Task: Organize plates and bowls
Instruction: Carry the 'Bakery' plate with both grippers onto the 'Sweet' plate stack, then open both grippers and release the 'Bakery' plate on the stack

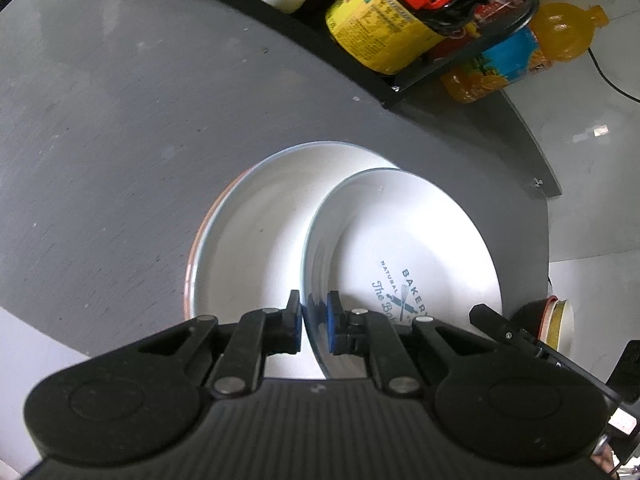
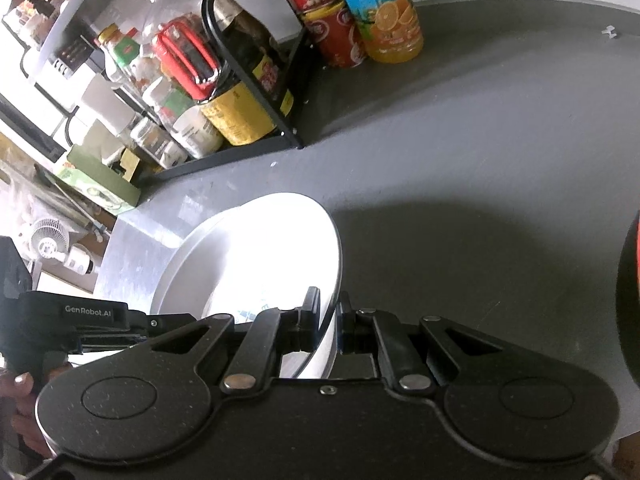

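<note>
Left wrist view, left gripper clamped on rim of printed plate, tilted inside larger white plate on grey table, right gripper pinching the printed plate's opposite rim, bottle rack behind.

The black two-finger left gripper, blue pads facing inward, is clamped nearly closed on the thin rim of a white printed plate. The matching black right gripper pinches the edge of what appears to be the same plate, washed out by glare. A person's hand grips a handle at lower left of the right wrist view.
</note>
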